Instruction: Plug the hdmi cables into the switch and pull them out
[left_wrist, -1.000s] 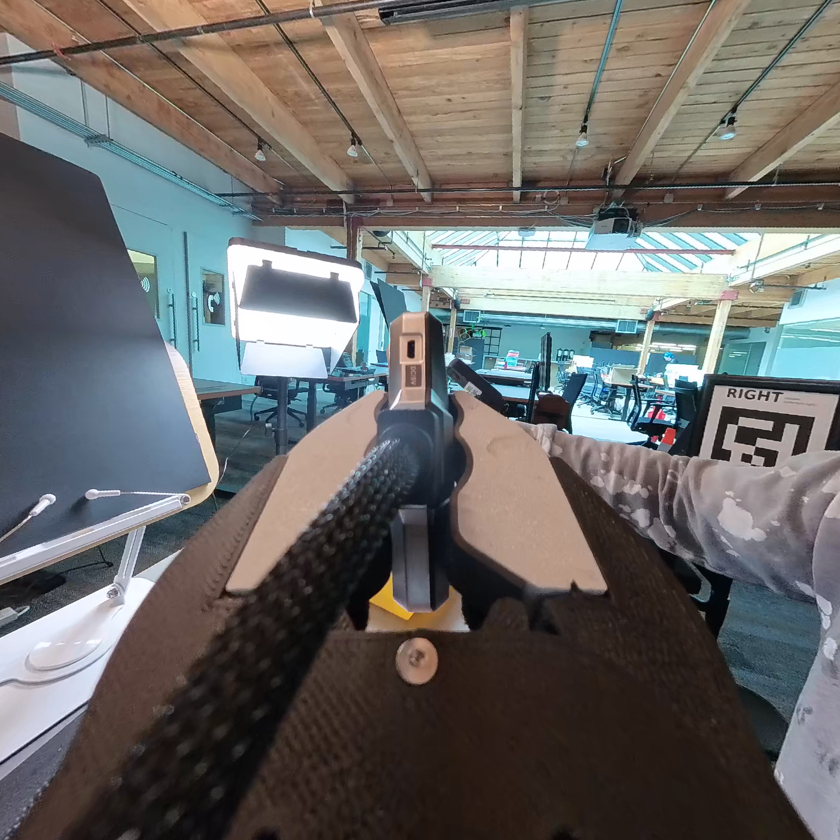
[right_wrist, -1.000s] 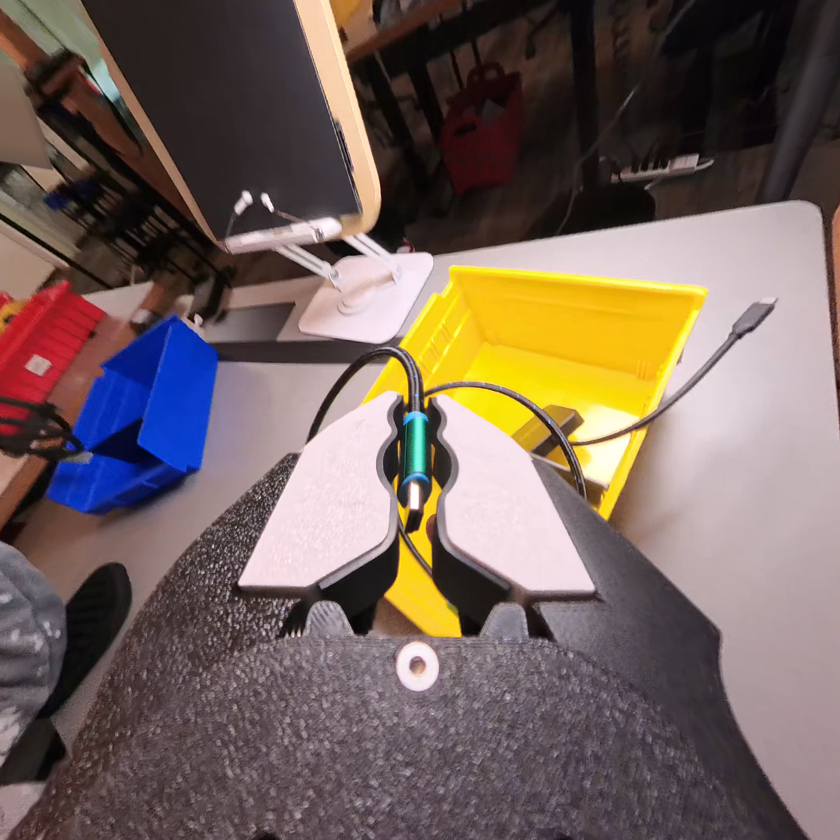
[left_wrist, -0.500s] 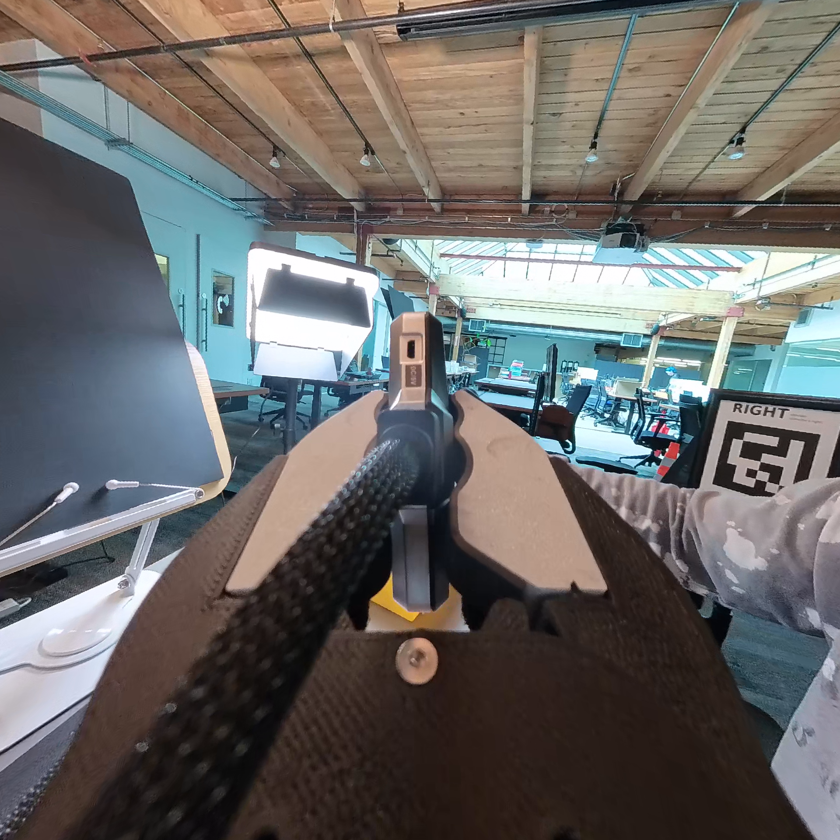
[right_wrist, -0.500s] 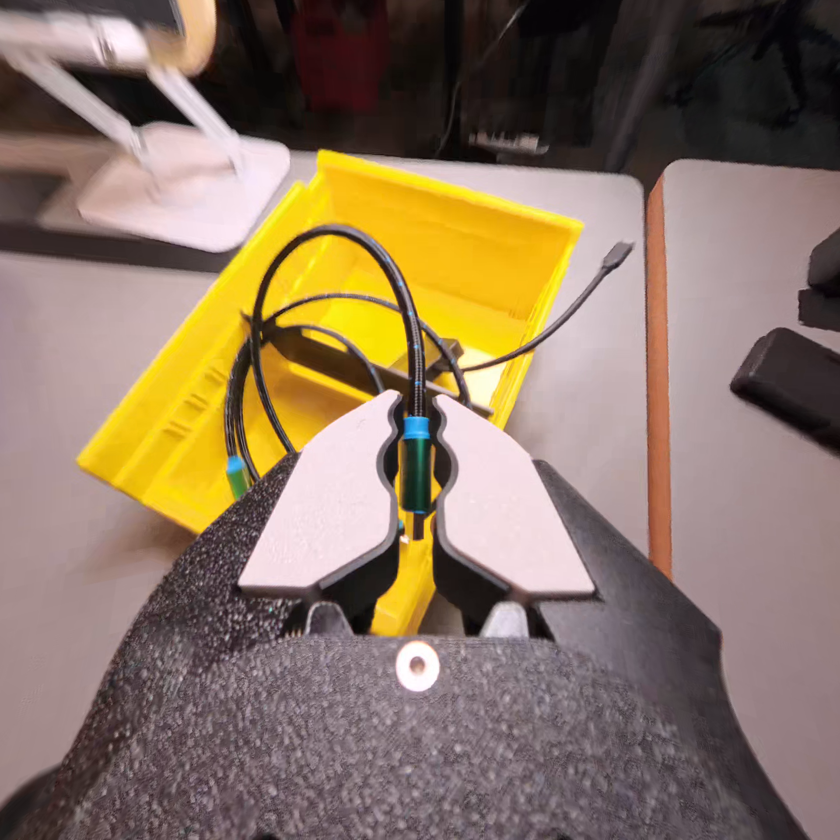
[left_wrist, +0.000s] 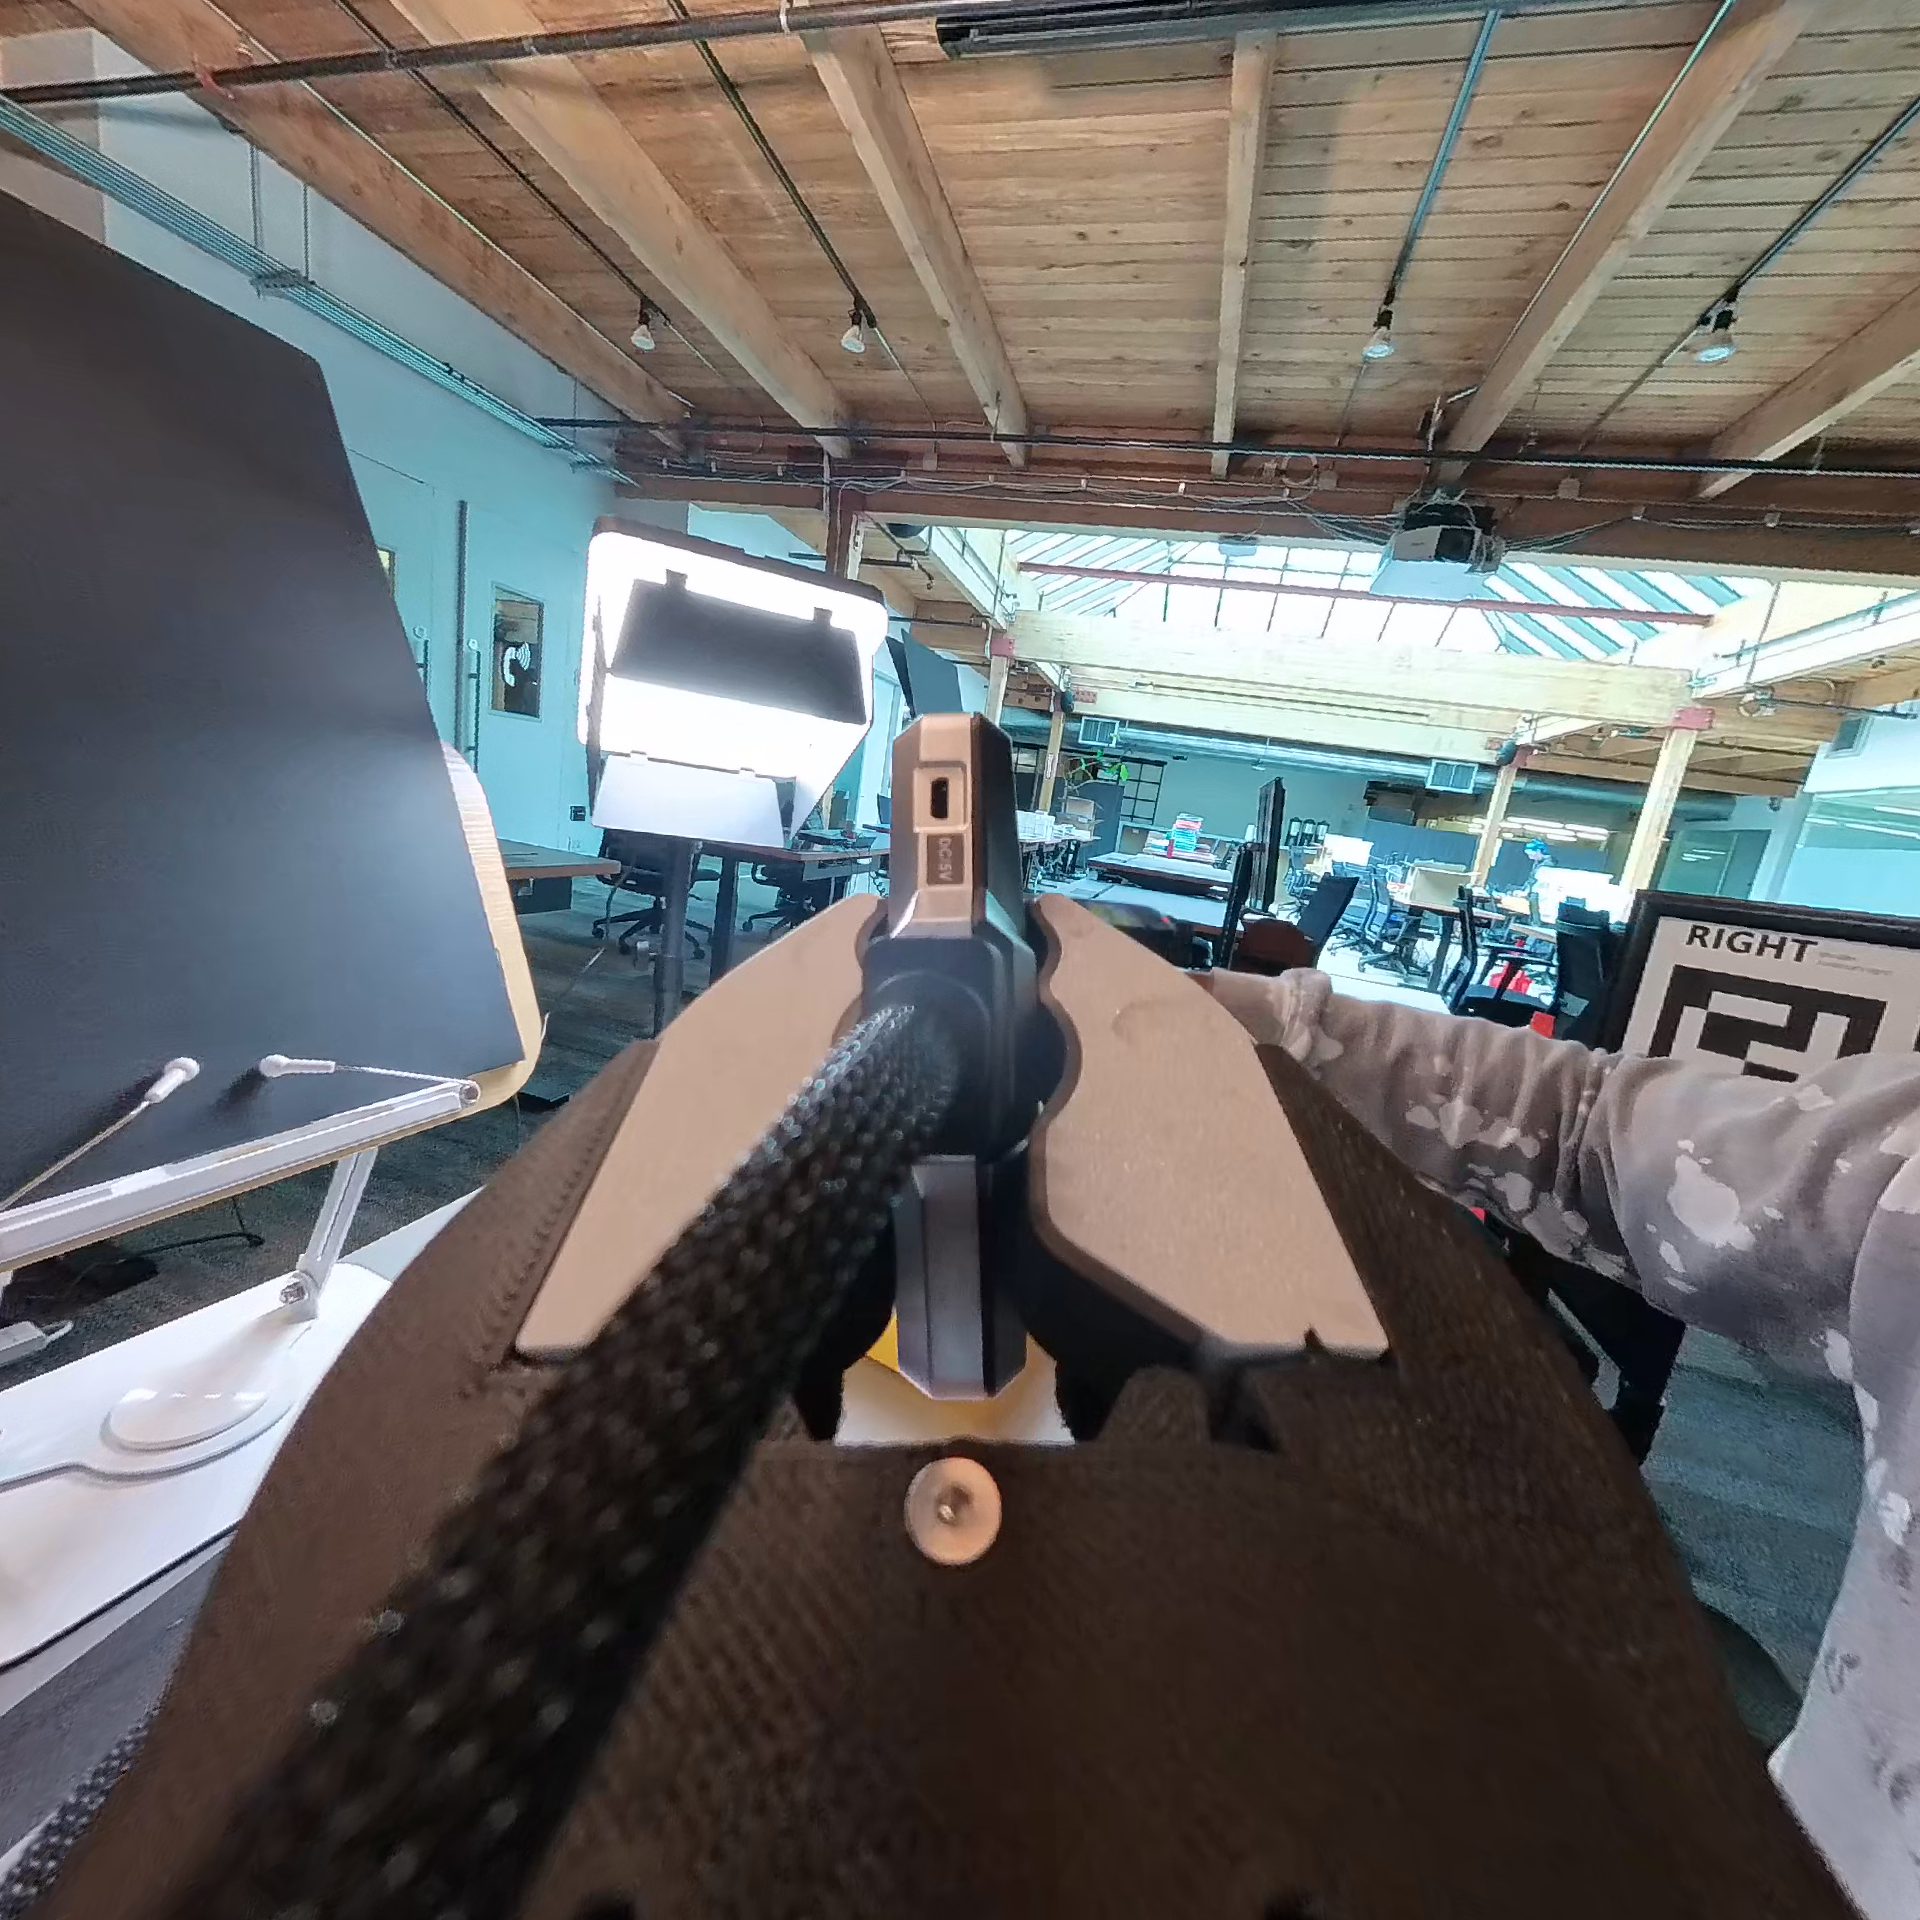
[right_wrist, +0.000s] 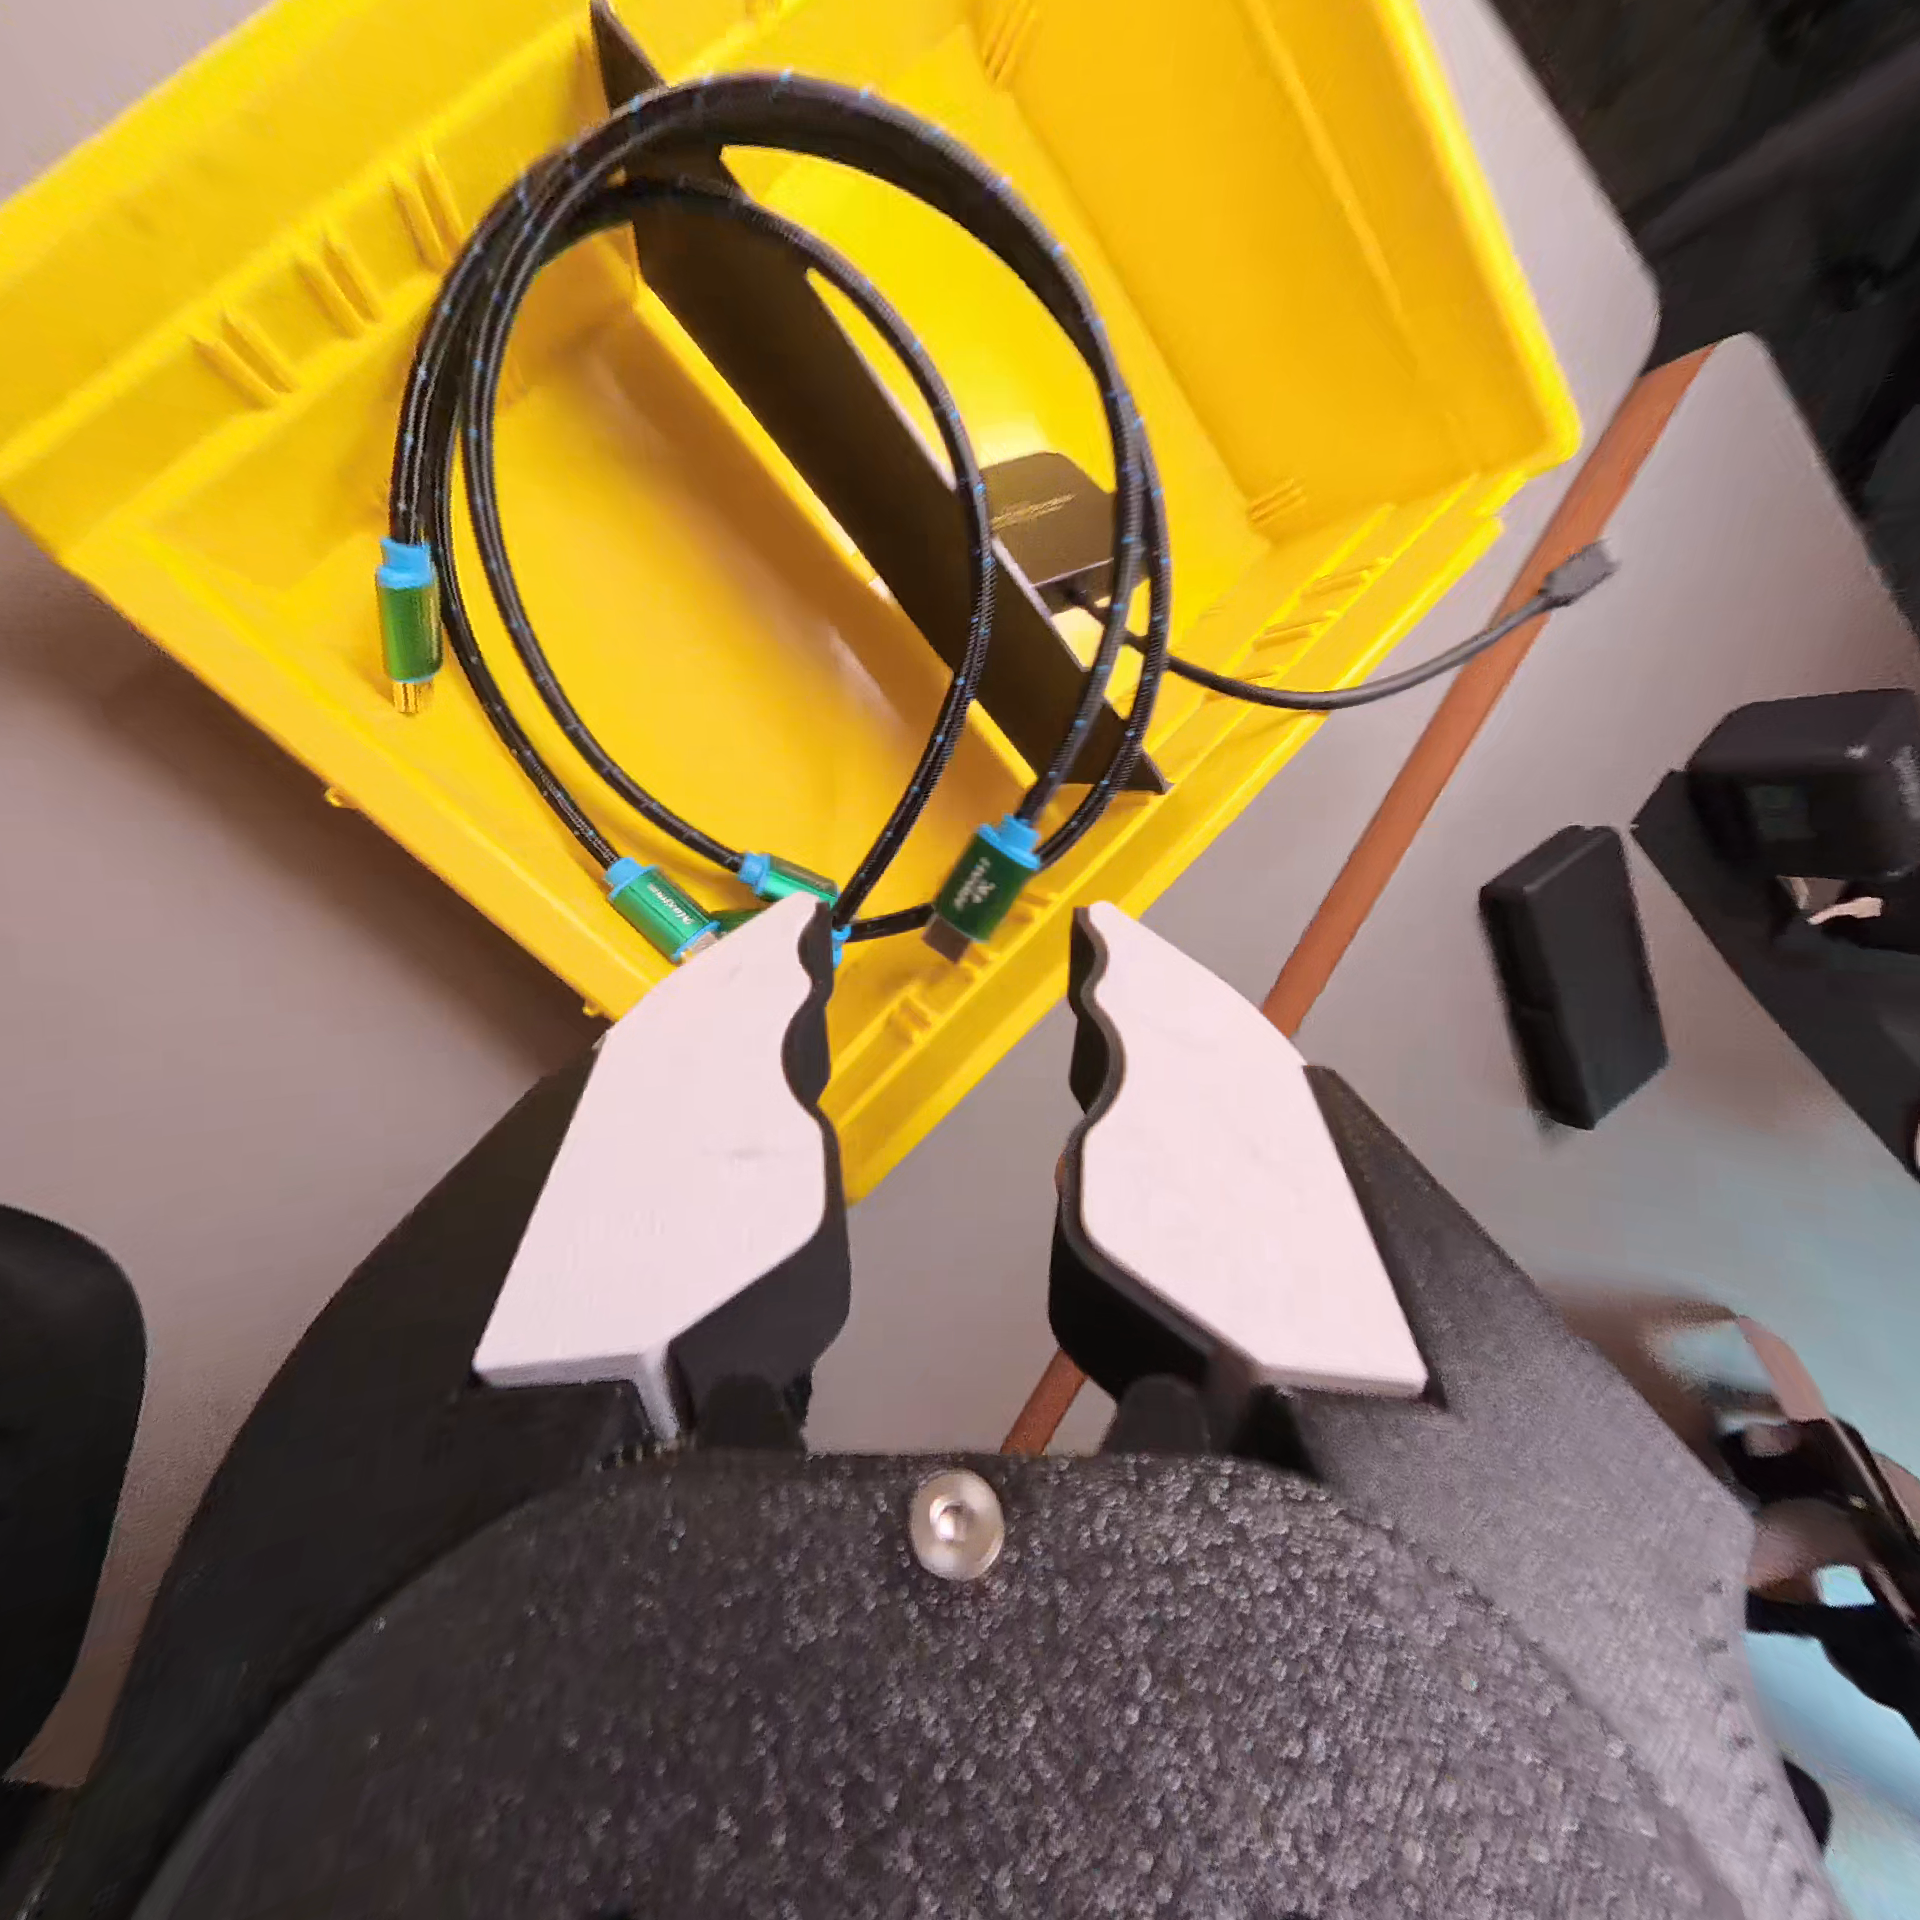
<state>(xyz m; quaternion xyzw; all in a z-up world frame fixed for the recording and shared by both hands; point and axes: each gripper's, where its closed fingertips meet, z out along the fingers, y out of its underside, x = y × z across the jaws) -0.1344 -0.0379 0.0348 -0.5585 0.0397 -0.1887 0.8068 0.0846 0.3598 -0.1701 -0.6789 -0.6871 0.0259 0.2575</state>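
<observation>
Your yellow bin on the grey table holds the coiled hdmi cables beside a black divider. Your right gripper hangs spread above its near rim. Your left gripper pinches the switch, braided cable attached.

Bin on counter; cables coiled inside, across divider. Plugs at near wall. Box right of bin.
</observation>
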